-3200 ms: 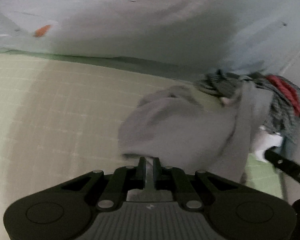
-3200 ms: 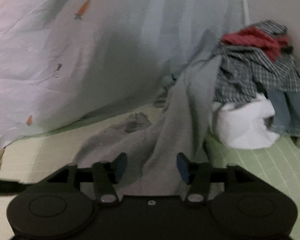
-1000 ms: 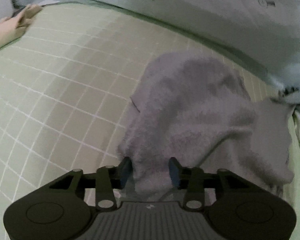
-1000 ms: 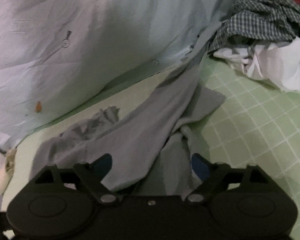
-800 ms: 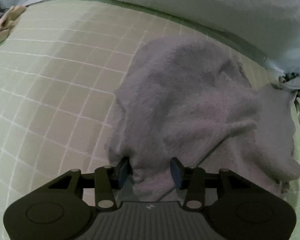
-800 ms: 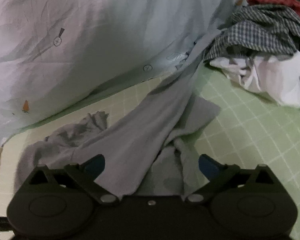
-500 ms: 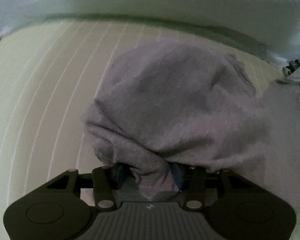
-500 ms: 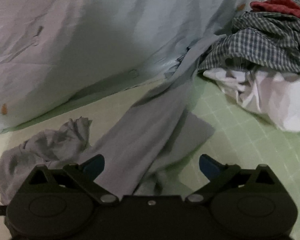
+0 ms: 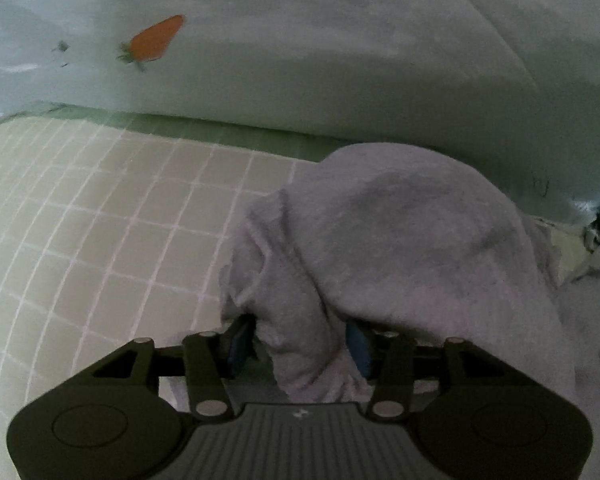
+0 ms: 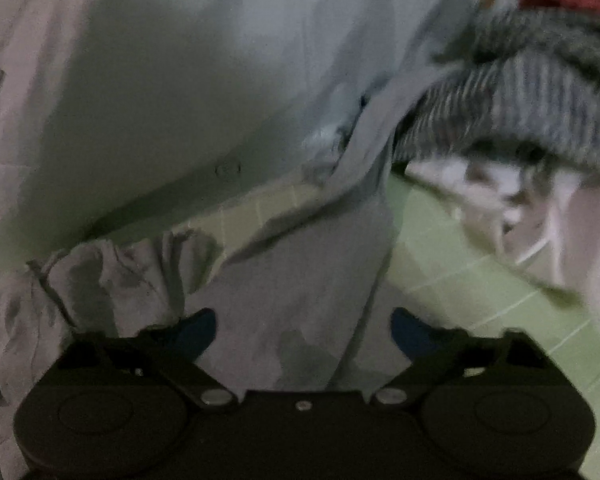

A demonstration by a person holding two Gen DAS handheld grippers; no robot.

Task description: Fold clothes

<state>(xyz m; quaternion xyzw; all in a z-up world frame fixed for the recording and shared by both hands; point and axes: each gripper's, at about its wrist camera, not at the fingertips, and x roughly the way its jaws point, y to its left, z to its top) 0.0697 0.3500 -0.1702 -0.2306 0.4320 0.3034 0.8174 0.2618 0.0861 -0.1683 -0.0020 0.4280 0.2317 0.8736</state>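
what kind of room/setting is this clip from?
Most likely a bedroom, working on a bed: a green grid-check sheet, a pale quilt with a carrot print bunched behind, and a laundry heap with a checked shirt beside the grey garment.

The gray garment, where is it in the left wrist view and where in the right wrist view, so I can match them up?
Left wrist: gray garment mounds center-right; a fold hangs between the left gripper's opening jaws.
Right wrist: it runs from lower left up toward the clothes pile, under the right gripper's closing jaws.
Shared landmark: the green grid sheet.
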